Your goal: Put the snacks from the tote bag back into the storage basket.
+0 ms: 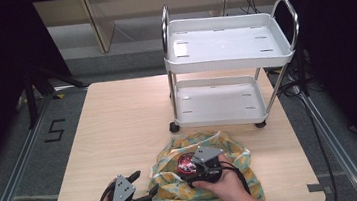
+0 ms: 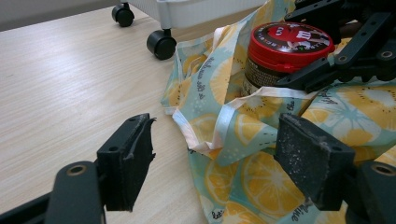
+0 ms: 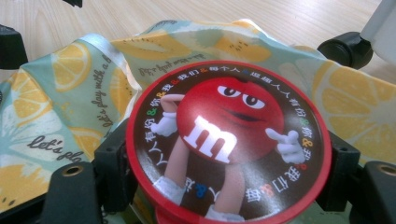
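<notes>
A candy jar [image 1: 186,164] [image 2: 285,51] [image 3: 229,140] with a red lid bearing a red cartoon figure sits upright in a lemon-print cloth bag [image 1: 205,178] [image 2: 261,154] [image 3: 60,102] near the table's front edge. My right gripper [image 1: 198,167] [image 3: 226,168] is shut on the jar, its jaws clamped on both sides below the lid. My left gripper [image 1: 140,185] [image 2: 215,158] stands open just left of the bag. Its jaws straddle the bag's edge and white strap [image 2: 224,123] without touching them.
A white two-shelf cart [image 1: 231,70] on black wheels [image 2: 161,44] stands on the wooden table [image 1: 119,132] just beyond the bag. The table's left half is bare wood. Dark floor and rails surround the table.
</notes>
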Tool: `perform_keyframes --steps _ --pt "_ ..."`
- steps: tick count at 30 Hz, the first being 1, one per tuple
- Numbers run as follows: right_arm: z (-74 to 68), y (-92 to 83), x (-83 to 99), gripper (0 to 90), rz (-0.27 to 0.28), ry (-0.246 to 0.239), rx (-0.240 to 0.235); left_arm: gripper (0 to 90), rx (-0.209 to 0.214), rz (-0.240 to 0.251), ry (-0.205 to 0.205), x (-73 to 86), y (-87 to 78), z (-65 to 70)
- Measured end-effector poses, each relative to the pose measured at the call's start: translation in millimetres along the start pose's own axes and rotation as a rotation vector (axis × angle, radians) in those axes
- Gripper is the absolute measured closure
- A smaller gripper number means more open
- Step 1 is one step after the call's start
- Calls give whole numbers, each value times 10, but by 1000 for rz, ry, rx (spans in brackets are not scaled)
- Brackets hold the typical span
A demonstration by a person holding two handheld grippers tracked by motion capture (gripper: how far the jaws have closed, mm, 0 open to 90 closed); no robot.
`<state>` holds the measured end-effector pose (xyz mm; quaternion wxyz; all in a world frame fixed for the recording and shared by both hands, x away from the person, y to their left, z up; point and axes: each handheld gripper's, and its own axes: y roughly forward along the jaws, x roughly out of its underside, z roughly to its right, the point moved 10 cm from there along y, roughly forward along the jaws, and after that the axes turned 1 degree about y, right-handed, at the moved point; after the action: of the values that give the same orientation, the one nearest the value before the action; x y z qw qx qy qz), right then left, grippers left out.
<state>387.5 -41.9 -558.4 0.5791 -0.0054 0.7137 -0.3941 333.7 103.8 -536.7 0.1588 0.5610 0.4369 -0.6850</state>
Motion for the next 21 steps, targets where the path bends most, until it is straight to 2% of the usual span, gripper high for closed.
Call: perform_keyframes --steps 2,4,8,12,13,14,15,18,19,21 --pt "-3 -14 -7 264 0 -4 -5 270 -7 4 10 -5 -3 -9" --pt "3 -22 -28 264 14 -7 1 270 -8 5 -17 -1 2 4" --pt "6 -38 -56 264 26 -11 3 271 -9 6 -16 -1 2 1" --pt "0 -77 -76 264 33 11 5 272 -5 7 -16 -2 7 0" --pt "5 -83 -83 264 36 5 7 272 -14 7 -13 -4 -2 -7" --pt "8 -89 -89 264 38 3 9 272 -10 7 8 -9 -4 -17" --pt "6 -87 -97 264 42 -9 3 272 -10 16 -6 -18 1 -11" --pt "-7 -90 -113 264 49 -5 -7 273 -12 6 -4 -7 -1 -21" --pt "5 -112 -132 264 53 -18 1 273 -13 6 -19 -4 1 -13" --pt "9 -127 -137 264 53 -5 10 273 -14 8 -17 -7 -1 -13"
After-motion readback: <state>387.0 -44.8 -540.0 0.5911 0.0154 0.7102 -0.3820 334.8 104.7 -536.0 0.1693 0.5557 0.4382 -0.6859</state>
